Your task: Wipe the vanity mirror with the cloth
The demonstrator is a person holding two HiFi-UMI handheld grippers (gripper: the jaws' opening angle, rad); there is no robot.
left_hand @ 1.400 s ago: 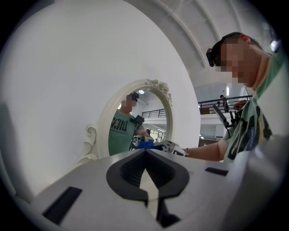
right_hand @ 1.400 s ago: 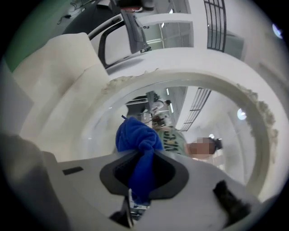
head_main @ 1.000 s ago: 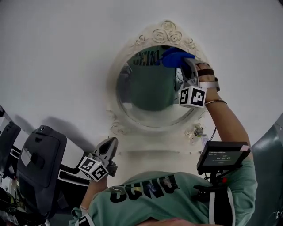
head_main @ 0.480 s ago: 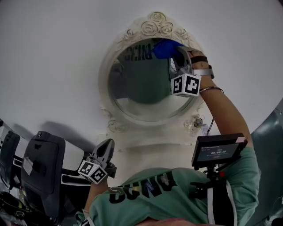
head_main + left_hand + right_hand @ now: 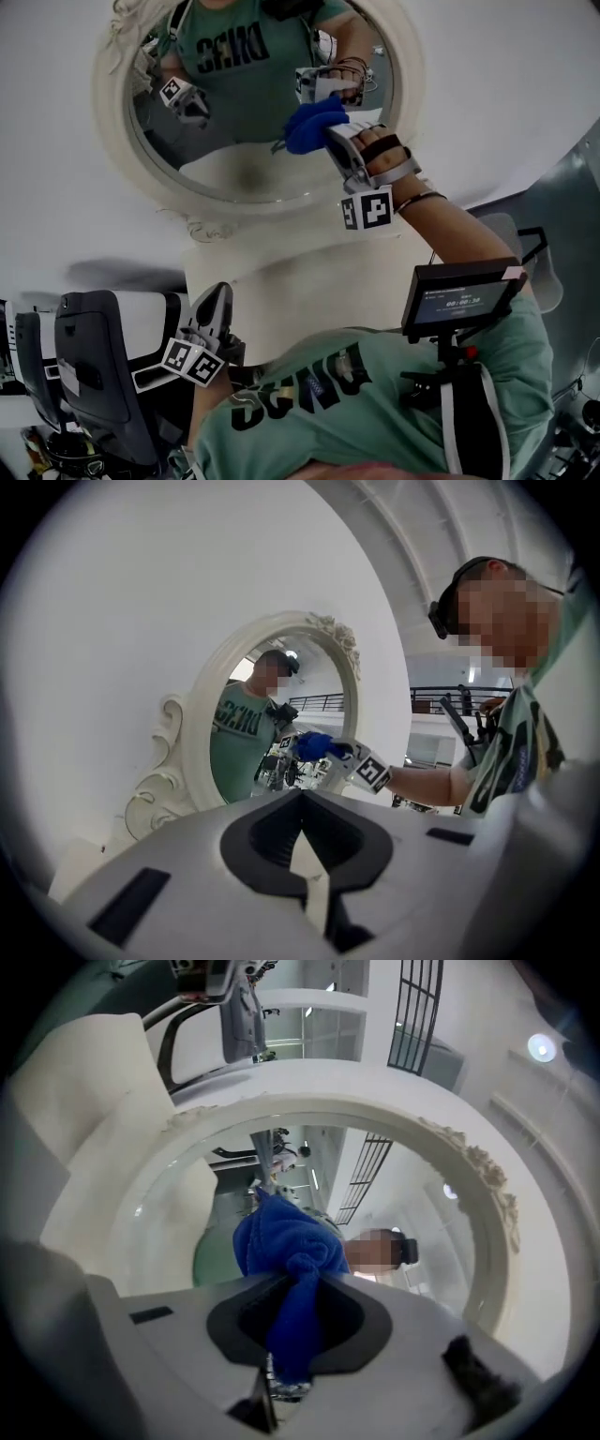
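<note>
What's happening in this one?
A person is wiping a wall mirror using two handheld grippers. The right gripper is shut on a blue cloth and appears to press it against the glass, near the right edge. The left gripper hangs low near the person's waist with its jaws together, holding nothing.

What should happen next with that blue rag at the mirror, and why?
Probably a slow sweep of the right gripper leftward across the mirror. Its jaws are shut on the blue cloth, which seems to press on the glass right of centre, so the wider stretch of glass lies to its left in the head view.
</note>
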